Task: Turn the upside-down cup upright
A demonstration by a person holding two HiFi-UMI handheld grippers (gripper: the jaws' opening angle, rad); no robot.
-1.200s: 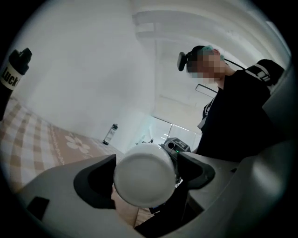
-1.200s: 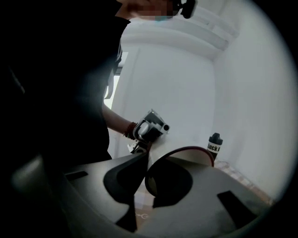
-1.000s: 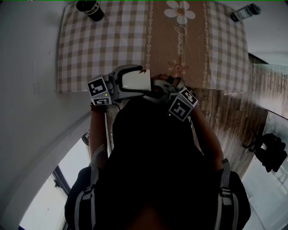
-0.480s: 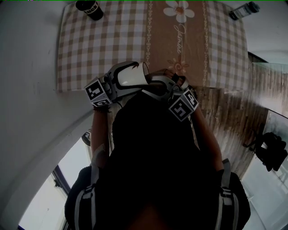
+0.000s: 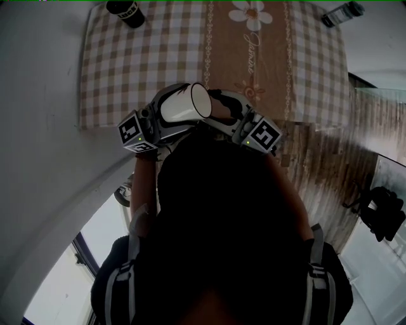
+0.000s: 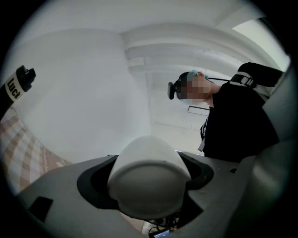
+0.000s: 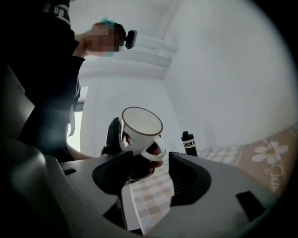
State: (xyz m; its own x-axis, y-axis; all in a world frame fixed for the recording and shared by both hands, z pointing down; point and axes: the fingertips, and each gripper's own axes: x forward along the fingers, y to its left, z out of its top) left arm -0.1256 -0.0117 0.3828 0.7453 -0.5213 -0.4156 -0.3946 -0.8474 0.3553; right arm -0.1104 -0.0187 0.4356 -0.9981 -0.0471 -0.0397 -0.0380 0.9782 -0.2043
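My left gripper (image 5: 188,105) is shut on a white cup (image 5: 179,109) with a dark rim and a handle, and holds it in the air over the near edge of the table. The cup is tilted, its mouth facing right and upward. In the left gripper view its rounded bottom (image 6: 150,186) fills the space between the jaws. My right gripper (image 5: 223,112) is just right of the cup's mouth, its jaws opening with nothing between them. In the right gripper view the cup (image 7: 139,128) hangs beyond the open jaws (image 7: 146,172).
The table has a checked cloth (image 5: 139,57) with a brown flower runner down the middle. A black can (image 5: 127,13) stands at the far left corner and a dark bottle (image 5: 346,15) lies at the far right. A black bag (image 5: 380,214) sits on the wood floor to the right.
The left gripper has risen and tipped the cup from lying sideways to mouth turned upward. The right gripper has come off the cup's mouth, rolled and shifted right.
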